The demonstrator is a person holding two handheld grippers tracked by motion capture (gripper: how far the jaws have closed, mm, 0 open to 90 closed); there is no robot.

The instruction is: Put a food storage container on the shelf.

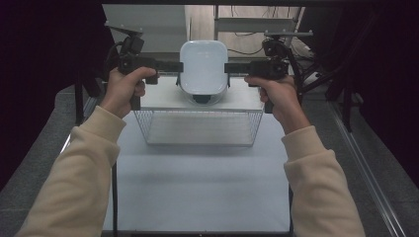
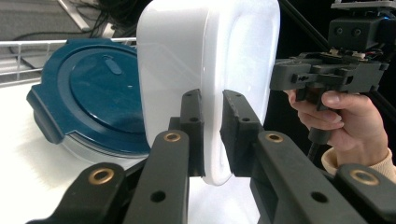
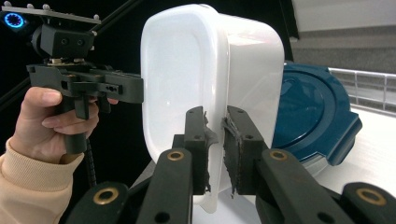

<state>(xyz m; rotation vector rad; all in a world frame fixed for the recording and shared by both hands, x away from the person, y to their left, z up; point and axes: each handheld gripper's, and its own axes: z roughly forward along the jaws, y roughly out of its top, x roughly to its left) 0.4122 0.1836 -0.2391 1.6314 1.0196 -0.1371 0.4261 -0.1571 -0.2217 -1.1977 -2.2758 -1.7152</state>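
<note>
**Ann:** Over on the left side, the left claw [image 1: 170,66] has its jaws pinched on the left rim of the white tub [image 1: 203,66]. You can see the thin wall squeezed between the pads in the left gripper view [image 2: 211,135].

**Ben:** So the tub sits between the two hands, clear of the counter [image 1: 197,187]?

**Ann:** Yes, it hangs in the air above the far edge of the wire basket [image 1: 197,127], tipped on its side. Its smooth, rounded-corner base faces the person and its mouth faces away. It's glossy white plastic, slightly translucent, taller than it is wide as held.

**Ben:** And the right?

**Ann:** The right claw [image 1: 236,67] mirrors it, clamped on the opposite rim [image 3: 215,140]. Both claws point inward along one level line, straight at each other through the tub. Neither hand is nearer; it's an even two-handed carry.

**Ben:** What's the dark thing behind it?

**Ann:** A blue lid [image 2: 88,98] lying on the white surface, with a clip tab at its edge, below and beyond the tub [image 3: 308,112].

**Ben:** What does the next move depend on?

**Ann:** My guess is keeping both hands level and moving together, since the grip is only on two thin rims and any twist could let the tub slip.
</note>
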